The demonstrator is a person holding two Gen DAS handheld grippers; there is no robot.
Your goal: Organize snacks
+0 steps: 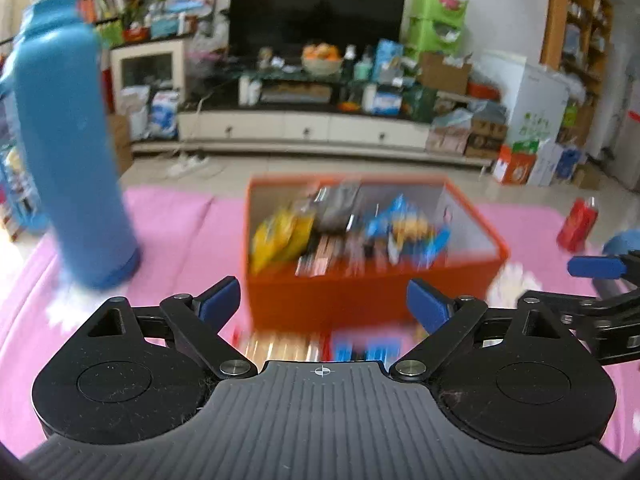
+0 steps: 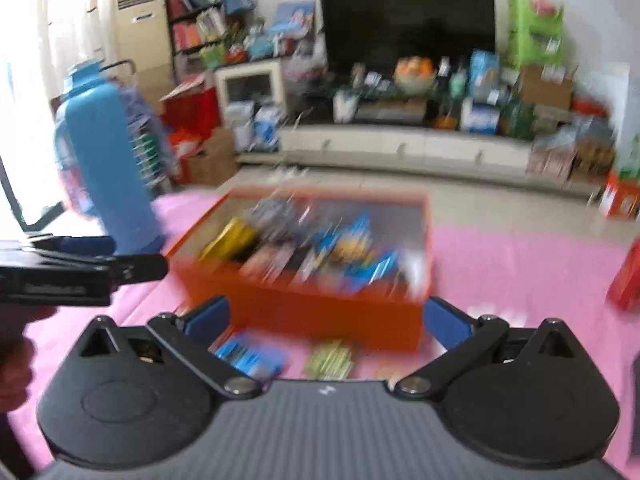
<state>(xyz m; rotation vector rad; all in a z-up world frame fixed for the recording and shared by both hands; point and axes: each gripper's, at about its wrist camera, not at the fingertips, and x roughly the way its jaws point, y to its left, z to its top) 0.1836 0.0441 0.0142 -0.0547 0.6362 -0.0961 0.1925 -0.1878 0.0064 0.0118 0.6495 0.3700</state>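
left gripper (image 1: 323,304) jaws wide, nothing between | right gripper (image 2: 326,318) jaws wide, nothing between | orange rectangular cardboard box (image 1: 360,300) of blurred snack packets on pink cloth (image 1: 180,220), ahead of both | tall blue plastic flask (image 1: 68,140) left of box | loose packets (image 2: 250,354) in front of box

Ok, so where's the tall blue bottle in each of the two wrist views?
Left wrist view: the tall blue bottle stands at the far left, left of the orange box, on the pink cloth.
Right wrist view: the bottle is left of centre, behind the other claw's tip, again left of the box.
Shared landmark: the black TV screen on the far wall.
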